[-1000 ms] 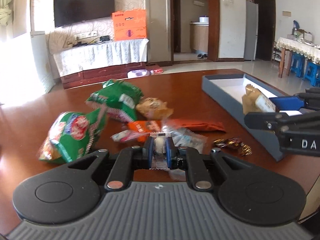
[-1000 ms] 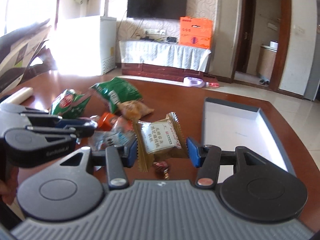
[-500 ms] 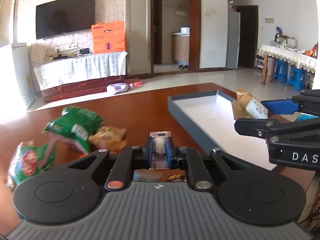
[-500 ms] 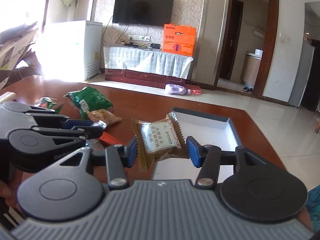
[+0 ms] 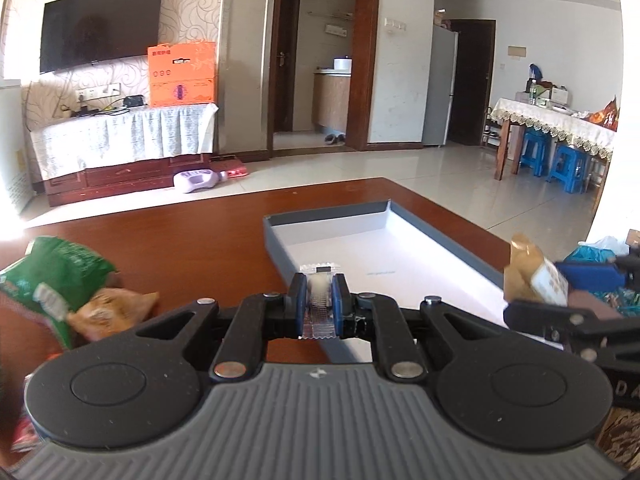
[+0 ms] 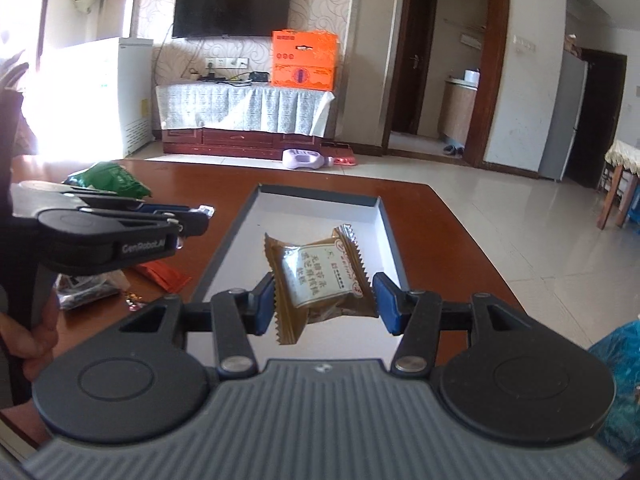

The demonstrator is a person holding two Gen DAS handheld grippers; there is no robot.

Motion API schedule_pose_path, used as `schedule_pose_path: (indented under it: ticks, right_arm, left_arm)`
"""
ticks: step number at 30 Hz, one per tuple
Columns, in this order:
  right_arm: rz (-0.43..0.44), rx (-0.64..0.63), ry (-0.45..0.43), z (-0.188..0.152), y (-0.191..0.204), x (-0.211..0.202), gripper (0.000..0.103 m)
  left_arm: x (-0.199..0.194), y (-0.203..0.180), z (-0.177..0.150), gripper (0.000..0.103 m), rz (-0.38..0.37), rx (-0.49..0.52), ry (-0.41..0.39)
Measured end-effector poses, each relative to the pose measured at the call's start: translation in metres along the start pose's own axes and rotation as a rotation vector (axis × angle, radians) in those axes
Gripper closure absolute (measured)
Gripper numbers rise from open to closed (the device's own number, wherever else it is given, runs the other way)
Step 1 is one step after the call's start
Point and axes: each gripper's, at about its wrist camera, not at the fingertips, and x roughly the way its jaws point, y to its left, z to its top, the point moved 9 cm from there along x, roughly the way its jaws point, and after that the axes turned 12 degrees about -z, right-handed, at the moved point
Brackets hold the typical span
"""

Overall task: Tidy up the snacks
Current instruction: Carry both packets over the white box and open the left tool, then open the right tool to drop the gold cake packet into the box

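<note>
A grey tray (image 5: 280, 236) with a white floor lies on the brown table; it also shows in the right wrist view (image 6: 384, 216). My left gripper (image 5: 320, 300) is shut on a small clear-wrapped candy (image 5: 320, 304), held over the tray's near left corner. My right gripper (image 6: 324, 300) is shut on a brown-wrapped pastry (image 6: 320, 280) with a white label, held above the tray's near end. The pastry (image 5: 532, 272) and right gripper also show at the right edge of the left wrist view. The left gripper (image 6: 120, 232) shows at the left of the right wrist view.
Left of the tray lie a green snack bag (image 5: 52, 280), a tan packet (image 5: 108, 312), an orange packet (image 6: 164, 276) and a clear dark-filled packet (image 6: 84, 288). A blue bag (image 6: 620, 380) sits off the table's right side. The table's far edge lies just beyond the tray.
Both grippers have swung right, from over the snack pile to over the tray, each still holding its snack. The pile has slid to the left of both views.
</note>
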Motion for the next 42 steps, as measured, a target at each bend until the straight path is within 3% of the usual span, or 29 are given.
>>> schedule_pose_path:
  ticks: [23, 24, 26, 27, 28, 35, 42]
  right_arm:
    - [0.025, -0.012, 0.068, -0.014, 0.002, 0.013, 0.049]
    - [0.028, -0.014, 0.071, -0.014, 0.003, 0.014, 0.049]
    - [0.031, -0.020, 0.074, -0.015, 0.005, 0.013, 0.049]
    - [0.033, -0.021, 0.075, -0.015, 0.006, 0.013, 0.049]
    - [0.035, -0.022, 0.077, -0.015, 0.007, 0.013, 0.049]
    - [0.033, -0.024, 0.090, -0.017, 0.007, 0.017, 0.049]
    - [0.005, -0.007, 0.101, -0.011, 0.006, 0.026, 0.049]
  left_arm:
    - [0.122, -0.011, 0.008, 0.086, -0.080, 0.014, 0.066]
    - [0.127, -0.008, 0.009, 0.083, -0.082, 0.010, 0.071]
    - [0.128, -0.011, 0.010, 0.065, -0.080, 0.005, 0.071]
    - [0.128, -0.010, 0.009, 0.042, -0.075, 0.005, 0.069]
    - [0.128, -0.009, 0.010, 0.030, -0.070, 0.007, 0.061]
    - [0.124, -0.013, 0.009, 0.027, -0.065, 0.034, 0.050]
    - [0.087, -0.003, 0.007, 0.022, -0.034, 0.050, 0.030]
